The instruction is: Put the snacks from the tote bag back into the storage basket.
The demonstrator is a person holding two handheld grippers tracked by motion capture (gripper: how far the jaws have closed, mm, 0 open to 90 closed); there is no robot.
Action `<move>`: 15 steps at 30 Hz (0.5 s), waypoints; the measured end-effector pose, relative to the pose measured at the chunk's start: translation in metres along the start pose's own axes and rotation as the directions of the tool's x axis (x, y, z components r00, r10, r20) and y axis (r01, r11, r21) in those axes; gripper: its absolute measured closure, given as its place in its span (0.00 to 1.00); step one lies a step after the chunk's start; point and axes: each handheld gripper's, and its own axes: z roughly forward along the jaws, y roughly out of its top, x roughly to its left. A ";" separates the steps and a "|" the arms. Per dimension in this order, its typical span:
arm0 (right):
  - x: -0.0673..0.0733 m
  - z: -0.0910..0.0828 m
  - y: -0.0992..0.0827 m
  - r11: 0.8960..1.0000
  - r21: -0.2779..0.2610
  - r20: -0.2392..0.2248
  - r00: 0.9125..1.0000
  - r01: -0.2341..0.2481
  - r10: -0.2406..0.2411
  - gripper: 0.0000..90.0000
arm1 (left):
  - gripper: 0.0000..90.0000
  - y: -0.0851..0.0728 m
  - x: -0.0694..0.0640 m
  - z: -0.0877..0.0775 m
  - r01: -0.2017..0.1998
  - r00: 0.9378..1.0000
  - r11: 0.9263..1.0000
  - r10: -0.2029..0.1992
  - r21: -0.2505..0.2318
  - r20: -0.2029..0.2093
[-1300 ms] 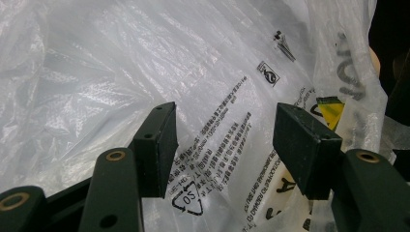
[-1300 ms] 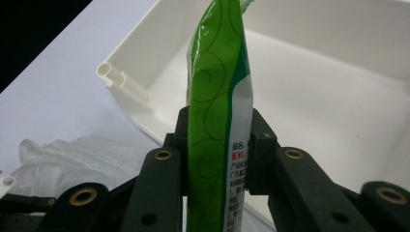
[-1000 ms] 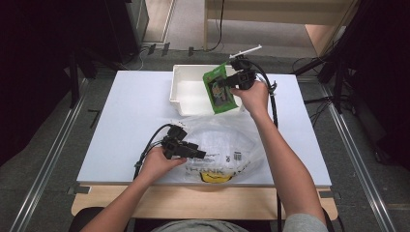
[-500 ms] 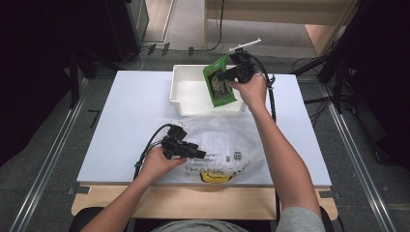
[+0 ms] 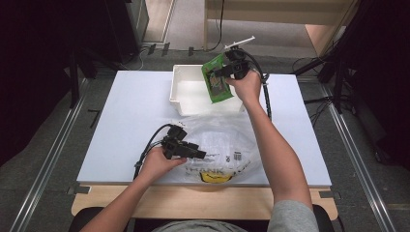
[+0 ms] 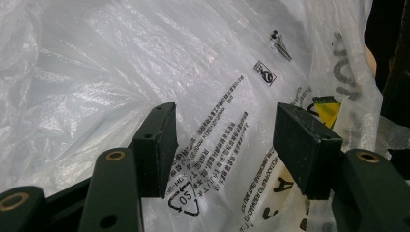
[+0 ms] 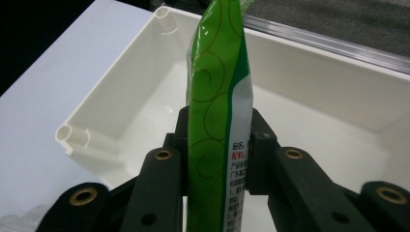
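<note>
The right gripper (image 5: 223, 72) clamps one green packet (image 5: 215, 79) above the single white bin (image 5: 180, 99). The placing step is in hand; next, I judge, lower and release inside. Near the bin, the left gripper (image 5: 200, 153) rests wide-jawed on one plastic bag (image 5: 227, 140).

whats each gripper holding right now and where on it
The right gripper holds a green packet above the white bin, fingers clamped across its flat faces, partway up. The left gripper stands open over the plastic bag, holding nothing.
</note>
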 end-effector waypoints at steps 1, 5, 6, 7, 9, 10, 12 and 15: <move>0.000 0.002 0.001 1.000 -0.001 -0.001 1.000 -0.008 0.008 0.82 | 0.47 0.000 0.000 0.000 0.001 1.000 1.000 -0.001 -0.002 -0.001; -0.001 0.009 0.006 1.000 -0.004 0.014 1.000 -0.007 0.007 0.82 | 0.47 0.000 0.001 -0.001 0.003 1.000 1.000 -0.003 -0.001 -0.004; -0.002 0.011 0.007 1.000 -0.009 0.019 1.000 -0.009 0.009 0.82 | 0.47 0.000 0.001 -0.001 0.002 1.000 1.000 -0.002 -0.002 -0.003; -0.003 0.012 0.009 1.000 -0.003 0.023 1.000 -0.013 0.014 0.82 | 0.47 0.000 0.001 -0.001 0.001 1.000 1.000 -0.001 -0.002 -0.004; -0.004 0.016 0.011 1.000 0.000 0.028 1.000 -0.013 0.013 0.82 | 0.47 0.000 0.001 -0.002 0.000 1.000 1.000 0.000 -0.004 -0.001; -0.005 0.017 0.012 1.000 0.001 0.033 0.999 -0.015 0.015 0.82 | 0.47 0.000 0.001 -0.002 0.001 1.000 1.000 -0.001 -0.003 -0.001; -0.006 0.020 0.014 1.000 0.000 0.036 0.999 -0.017 0.017 0.82 | 0.47 0.000 0.001 -0.002 0.001 1.000 1.000 -0.001 -0.003 0.000; -0.008 0.025 0.018 0.999 -0.023 0.043 0.999 -0.029 0.030 0.82 | 0.47 0.000 0.001 -0.002 0.001 1.000 1.000 -0.001 -0.001 -0.004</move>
